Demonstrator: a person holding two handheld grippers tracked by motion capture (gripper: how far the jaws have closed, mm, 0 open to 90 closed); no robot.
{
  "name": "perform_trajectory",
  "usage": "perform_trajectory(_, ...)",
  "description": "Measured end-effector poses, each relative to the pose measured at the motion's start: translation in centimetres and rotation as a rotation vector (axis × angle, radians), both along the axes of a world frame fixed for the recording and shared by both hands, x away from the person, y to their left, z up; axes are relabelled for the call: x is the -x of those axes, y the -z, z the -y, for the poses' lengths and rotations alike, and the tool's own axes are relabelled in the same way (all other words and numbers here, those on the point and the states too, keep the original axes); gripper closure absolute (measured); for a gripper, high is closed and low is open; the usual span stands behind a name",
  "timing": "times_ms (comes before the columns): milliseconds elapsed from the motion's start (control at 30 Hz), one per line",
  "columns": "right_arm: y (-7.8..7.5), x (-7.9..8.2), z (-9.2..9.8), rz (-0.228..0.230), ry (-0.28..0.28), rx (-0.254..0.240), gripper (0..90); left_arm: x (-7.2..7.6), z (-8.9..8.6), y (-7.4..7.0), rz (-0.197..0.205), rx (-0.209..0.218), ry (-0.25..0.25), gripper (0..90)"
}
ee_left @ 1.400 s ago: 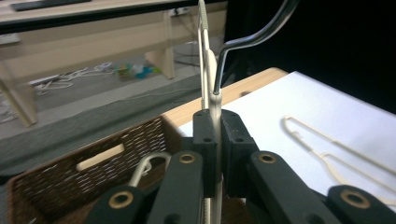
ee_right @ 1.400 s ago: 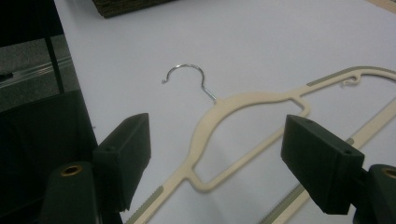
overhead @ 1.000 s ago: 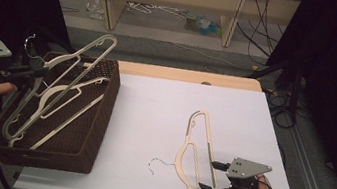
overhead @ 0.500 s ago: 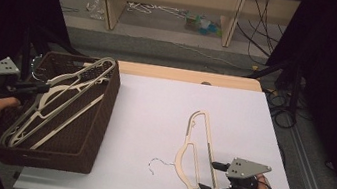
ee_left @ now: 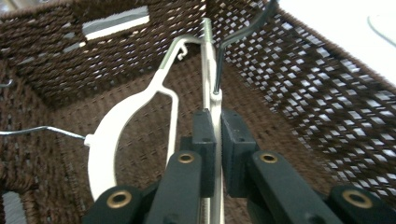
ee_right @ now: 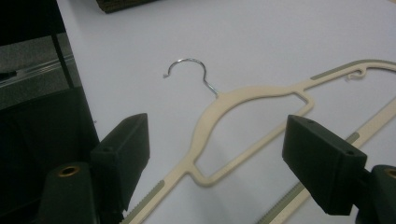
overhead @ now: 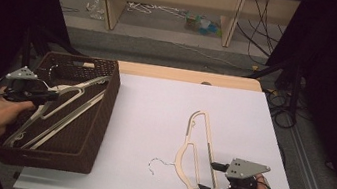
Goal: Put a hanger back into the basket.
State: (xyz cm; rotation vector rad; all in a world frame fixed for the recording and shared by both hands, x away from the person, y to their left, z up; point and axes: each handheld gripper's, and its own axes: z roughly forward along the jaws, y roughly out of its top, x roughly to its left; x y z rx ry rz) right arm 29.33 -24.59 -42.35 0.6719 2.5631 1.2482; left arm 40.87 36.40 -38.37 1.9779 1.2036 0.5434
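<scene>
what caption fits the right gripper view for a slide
Open right gripper poised over a cream hanger lying flat on the white table.

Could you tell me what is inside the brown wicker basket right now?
Inside the basket lie cream hangers; the left tool is shut on one's bar. How many there are and the floor beneath them cannot be told.

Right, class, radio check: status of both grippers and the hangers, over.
Left gripper shut on hanger inside basket. Right gripper open over cream hanger on table. Nothing blocking.
</scene>
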Motion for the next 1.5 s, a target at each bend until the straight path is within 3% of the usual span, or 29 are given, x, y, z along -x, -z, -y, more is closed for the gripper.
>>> perform_trajectory(33,0.0,0.0,0.0,-0.002,0.000,0.001,24.3,-0.1,-0.1,0.0,-0.002,-0.015,-0.031,83.1)
perform_trajectory(67,0.0,0.0,0.0,0.001,0.001,0.002,24.2,-0.1,-0.6,-0.2,-0.029,-0.069,-0.042,81.6)
perform_trajectory(100,0.1,-0.1,0.0,-0.002,-0.002,0.000,24.3,-0.1,-0.5,-0.1,-0.023,-0.045,-0.087,80.3)
perform_trajectory(133,0.1,-0.1,0.0,-0.001,-0.006,0.001,24.3,-0.1,-0.9,-0.2,-0.030,-0.086,-0.120,78.2)
perform_trajectory(200,0.2,-0.1,0.0,-0.003,-0.003,0.003,24.3,-0.1,-1.5,-0.1,-0.022,-0.092,-0.186,73.0)
perform_trajectory(367,0.2,-0.1,0.0,-0.002,-0.003,0.002,24.3,0.2,-2.0,0.3,-0.023,-0.072,-0.225,69.1)
perform_trajectory(467,0.3,-0.1,0.0,-0.004,0.000,0.003,24.2,0.4,-1.9,0.2,-0.014,-0.069,-0.244,61.6)
perform_trajectory(600,0.3,-0.1,-0.1,-0.004,0.006,0.004,23.5,0.8,-1.4,-0.6,0.011,-0.103,-0.241,57.2)
perform_trajectory(633,0.3,-0.1,-0.1,-0.006,0.009,0.004,23.5,0.9,-1.1,-0.9,0.023,-0.093,-0.237,55.6)
perform_trajectory(667,0.3,-0.1,0.0,-0.007,0.011,0.005,23.4,1.1,-0.4,-1.0,0.045,-0.057,-0.252,52.8)
perform_trajectory(900,0.4,-0.2,0.1,-0.007,0.037,0.004,22.8,3.1,3.9,-2.2,0.100,-0.036,-0.148,40.8)
perform_trajectory(1033,0.5,-0.4,0.4,-0.001,0.071,0.005,22.8,5.3,7.1,-3.0,0.150,0.080,-0.066,36.3)
perform_trajectory(1133,0.6,-0.6,0.6,-0.004,0.106,0.009,22.8,6.9,9.5,-3.2,0.161,0.125,0.016,35.7)
perform_trajectory(1333,1.1,-0.9,1.1,-0.026,0.174,0.043,23.6,10.0,14.4,-2.6,0.186,0.138,0.145,30.4)
perform_trajectory(1500,1.9,-1.2,1.3,-0.078,0.221,0.084,24.4,11.3,17.9,-1.2,0.162,0.152,0.224,26.1)
